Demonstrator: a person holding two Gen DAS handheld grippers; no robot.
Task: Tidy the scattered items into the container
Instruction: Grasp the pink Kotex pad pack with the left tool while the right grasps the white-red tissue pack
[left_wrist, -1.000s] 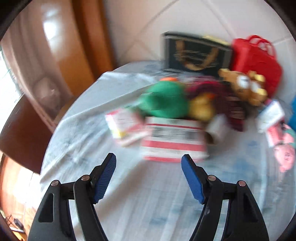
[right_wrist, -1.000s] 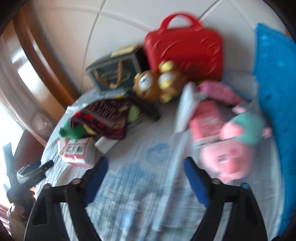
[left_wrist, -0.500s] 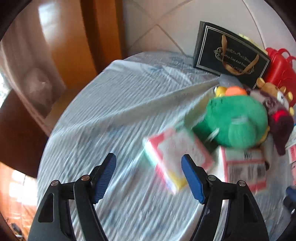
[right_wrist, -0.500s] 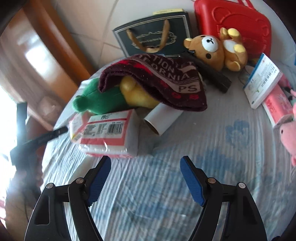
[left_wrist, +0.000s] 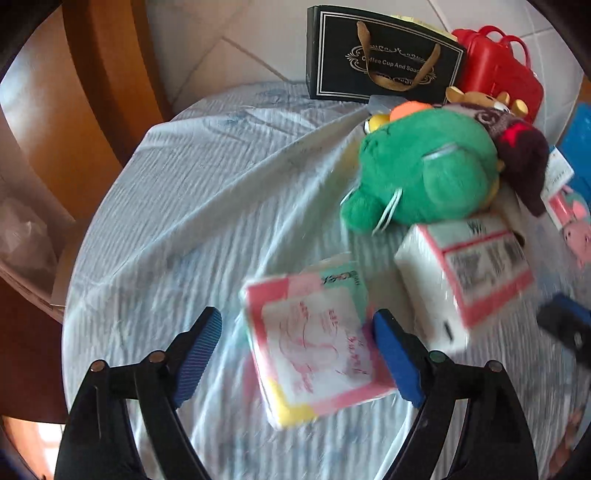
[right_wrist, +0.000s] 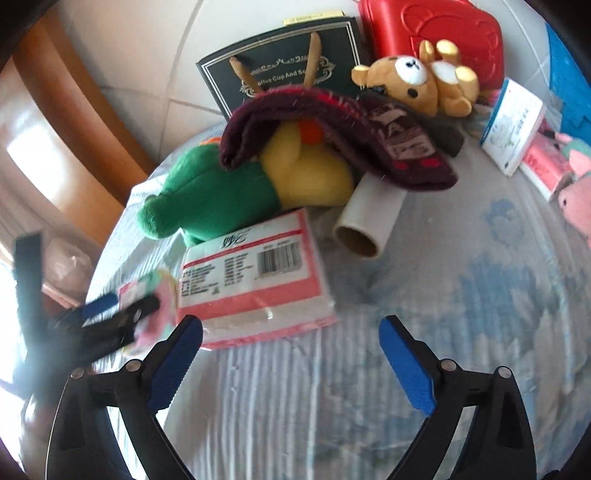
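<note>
A small pink-and-white tissue packet (left_wrist: 314, 343) lies on the pale blue tablecloth (left_wrist: 207, 206) between the jaws of my left gripper (left_wrist: 297, 356). The jaws are opening; the right pad sits at the packet's edge and the left pad stands clear of it. A larger pink-and-white pack with a barcode (right_wrist: 255, 284) lies just ahead of my right gripper (right_wrist: 291, 363), whose jaws are opening with only cloth between them. My left gripper (right_wrist: 110, 317) shows blurred at the left of the right wrist view. A black gift bag (right_wrist: 280, 62) and a red case (right_wrist: 436, 29) stand at the back.
A green-and-yellow plush (right_wrist: 214, 195) lies under a dark red knit hat (right_wrist: 369, 133), with a cardboard tube (right_wrist: 369, 225) beside it. A brown bear (right_wrist: 417, 85), a white-and-blue box (right_wrist: 513, 125) and a pink pig plush (right_wrist: 576, 195) lie to the right. The table edge curves at the left.
Both grippers came down and closer to the table with wider jaws. The left now straddles the small packet. The right swung from the pig plush over to the barcode pack.
</note>
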